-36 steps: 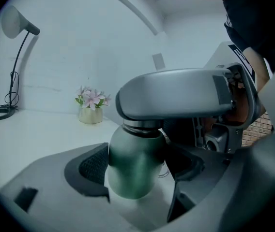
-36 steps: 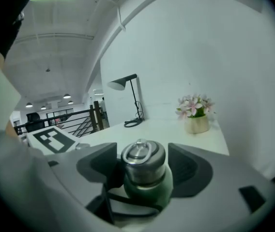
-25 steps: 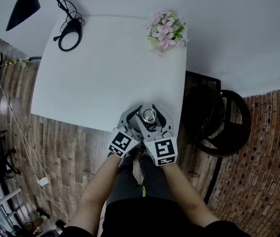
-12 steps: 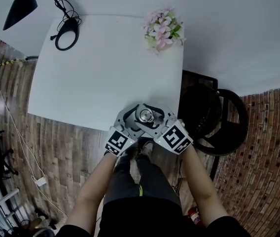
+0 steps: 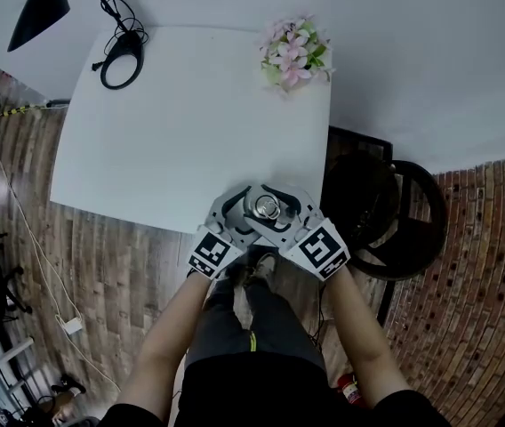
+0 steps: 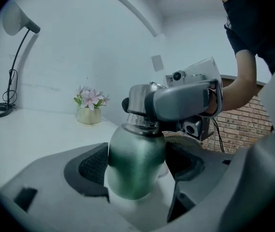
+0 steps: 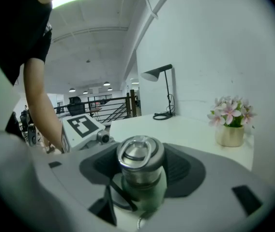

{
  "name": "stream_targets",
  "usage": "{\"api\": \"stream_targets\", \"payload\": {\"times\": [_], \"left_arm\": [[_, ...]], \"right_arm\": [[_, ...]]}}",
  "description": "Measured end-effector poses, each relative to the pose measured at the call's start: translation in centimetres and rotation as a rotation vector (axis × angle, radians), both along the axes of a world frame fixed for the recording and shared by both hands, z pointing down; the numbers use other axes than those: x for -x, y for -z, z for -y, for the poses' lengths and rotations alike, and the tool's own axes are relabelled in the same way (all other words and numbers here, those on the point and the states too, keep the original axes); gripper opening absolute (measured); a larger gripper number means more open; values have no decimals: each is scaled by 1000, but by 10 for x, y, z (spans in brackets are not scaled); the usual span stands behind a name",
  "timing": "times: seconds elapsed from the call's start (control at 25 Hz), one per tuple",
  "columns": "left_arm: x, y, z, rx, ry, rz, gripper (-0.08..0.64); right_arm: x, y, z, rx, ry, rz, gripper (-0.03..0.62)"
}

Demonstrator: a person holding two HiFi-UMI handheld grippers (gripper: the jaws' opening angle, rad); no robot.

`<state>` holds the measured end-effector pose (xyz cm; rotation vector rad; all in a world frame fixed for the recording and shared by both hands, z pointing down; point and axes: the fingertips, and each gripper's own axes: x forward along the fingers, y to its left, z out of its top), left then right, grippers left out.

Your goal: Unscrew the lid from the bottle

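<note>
A green metal bottle (image 6: 136,153) with a silver ring-topped lid (image 7: 140,158) stands upright at the near edge of the white table (image 5: 181,132). My left gripper (image 6: 137,170) is shut on the bottle's green body, a dark pad on each side. My right gripper (image 7: 140,173) comes in higher, and its pads are closed on the lid. In the head view both grippers meet at the bottle (image 5: 268,207), the left gripper (image 5: 245,216) from the lower left and the right gripper (image 5: 275,210) from the lower right. In the left gripper view a jaw of the right gripper (image 6: 181,100) covers one side of the lid.
A black desk lamp (image 5: 119,56) stands at the table's far left corner. A small pot of pink flowers (image 5: 295,53) sits at the far right corner. A dark round chair (image 5: 386,212) stands right of the table, on the brick floor. The person's legs are just below the table edge.
The right gripper has swung round the lid, its marker cube moving from below the bottle out to the right. The left gripper and the bottle have stayed in place.
</note>
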<state>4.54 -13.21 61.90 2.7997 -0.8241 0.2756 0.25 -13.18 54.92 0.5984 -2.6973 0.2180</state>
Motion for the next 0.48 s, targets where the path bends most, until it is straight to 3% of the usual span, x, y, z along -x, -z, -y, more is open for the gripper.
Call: {"api": "stream_targets", "payload": {"times": [0.12,0.48], "left_arm": [[0,-1,0,1,-1,6,370],[-1,-3,0,72,13,-11,371]], "right_arm": [[-6,12,1,-3,-50,48,264],[-25,30,-8,-40,-103,38,264]]}}
